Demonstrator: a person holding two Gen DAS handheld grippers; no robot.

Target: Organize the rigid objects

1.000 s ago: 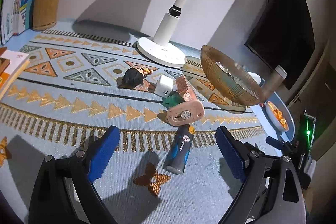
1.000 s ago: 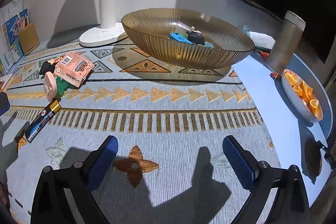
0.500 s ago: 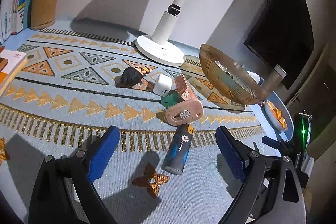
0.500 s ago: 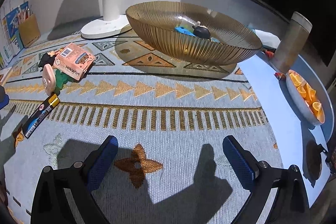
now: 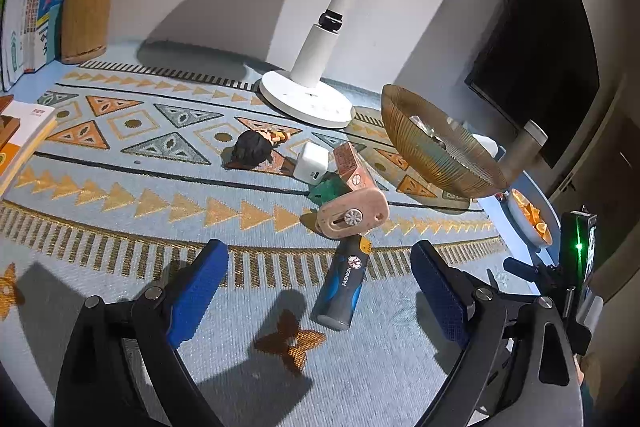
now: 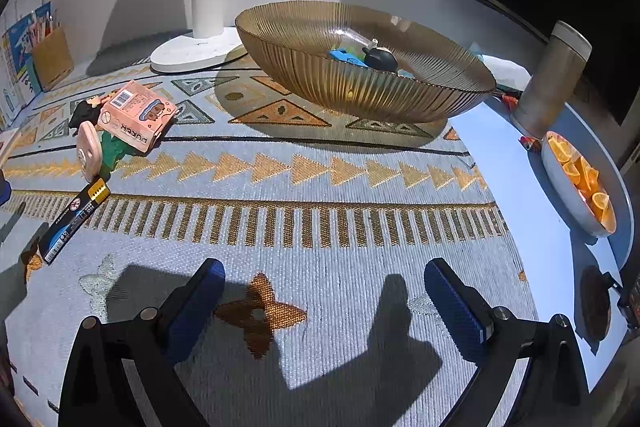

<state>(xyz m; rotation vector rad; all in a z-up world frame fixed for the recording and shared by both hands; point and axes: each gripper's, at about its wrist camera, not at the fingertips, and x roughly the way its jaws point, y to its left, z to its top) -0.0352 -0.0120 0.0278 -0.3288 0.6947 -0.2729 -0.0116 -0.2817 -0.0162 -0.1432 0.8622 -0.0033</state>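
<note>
A blue-grey "FASHION" case (image 5: 340, 287) lies on the patterned mat between the tips of my open, empty left gripper (image 5: 320, 279). Beyond it lie a pink disc-shaped tool (image 5: 352, 217), a pink box (image 5: 352, 169), a green item (image 5: 330, 189), a white charger cube (image 5: 312, 163) and a dark figurine (image 5: 254, 149). The ribbed amber bowl (image 6: 304, 75) holds a blue item (image 6: 346, 57) and a black round object (image 6: 380, 59). My right gripper (image 6: 324, 291) is open and empty over bare mat, in front of the bowl. The case (image 6: 74, 221) and pink box (image 6: 134, 115) lie to its far left.
A white lamp base (image 5: 306, 99) stands behind the objects. A pencil holder (image 5: 84, 23) and books stand at the back left. A grey tumbler (image 6: 554, 83) and a dish of orange slices (image 6: 580, 183) sit right, by the table edge. A dark monitor (image 5: 548, 39) hangs behind.
My left gripper has moved slightly forward and right toward the blue-grey case. My right gripper has moved closer to the bowl. Both stay open.
</note>
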